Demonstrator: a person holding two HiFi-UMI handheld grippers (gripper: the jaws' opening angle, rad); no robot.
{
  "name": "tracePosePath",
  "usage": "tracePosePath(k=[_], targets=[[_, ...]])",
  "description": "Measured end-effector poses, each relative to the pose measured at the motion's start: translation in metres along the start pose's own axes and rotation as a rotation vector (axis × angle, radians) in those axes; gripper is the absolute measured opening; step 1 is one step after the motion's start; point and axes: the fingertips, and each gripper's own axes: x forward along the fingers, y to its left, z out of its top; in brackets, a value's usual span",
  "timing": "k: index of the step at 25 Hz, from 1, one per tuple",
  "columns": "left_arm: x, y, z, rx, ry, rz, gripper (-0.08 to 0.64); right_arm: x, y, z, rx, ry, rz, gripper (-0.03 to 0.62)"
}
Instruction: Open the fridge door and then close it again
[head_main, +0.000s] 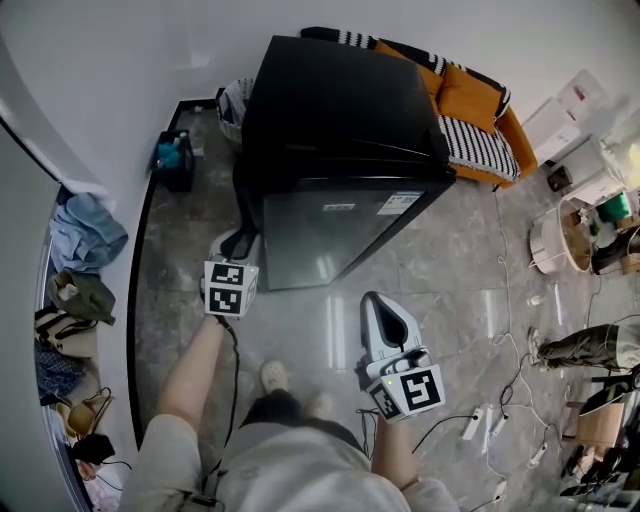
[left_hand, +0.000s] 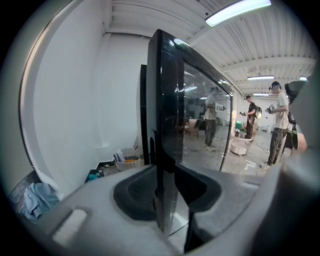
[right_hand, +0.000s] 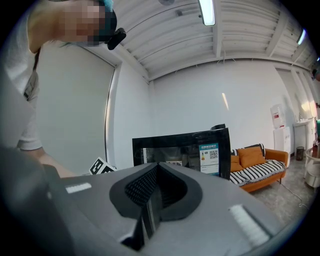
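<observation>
A small black fridge (head_main: 340, 110) stands on the tiled floor, its glossy door (head_main: 335, 230) facing me. My left gripper (head_main: 240, 243) is at the door's left edge. In the left gripper view that door edge (left_hand: 167, 125) runs upright between the two pads of the left gripper (left_hand: 167, 195), which close on it; a narrow dark gap shows between door and cabinet. My right gripper (head_main: 378, 305) hangs in front of the fridge, apart from it and holding nothing. In the right gripper view the right gripper (right_hand: 156, 187) has its pads together and points at the fridge (right_hand: 190, 147).
An orange sofa (head_main: 470, 110) with striped cushions stands behind the fridge. A basket (head_main: 232, 105) and a blue crate (head_main: 175, 155) sit by the wall at left, with clothes (head_main: 85, 235) beyond. Cables and a power strip (head_main: 475, 425) lie at right. A person (left_hand: 277, 125) stands farther off.
</observation>
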Motion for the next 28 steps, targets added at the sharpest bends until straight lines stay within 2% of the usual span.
tracePosePath(k=[16, 28], targets=[[0.03, 0.022, 0.014, 0.016, -0.001, -0.007, 0.112, 0.015, -0.01, 0.002, 0.004, -0.001, -0.057, 0.0], [0.047, 0.031, 0.023, 0.008, -0.003, 0.011, 0.114, 0.02, -0.024, -0.001, 0.005, 0.009, -0.066, 0.0]])
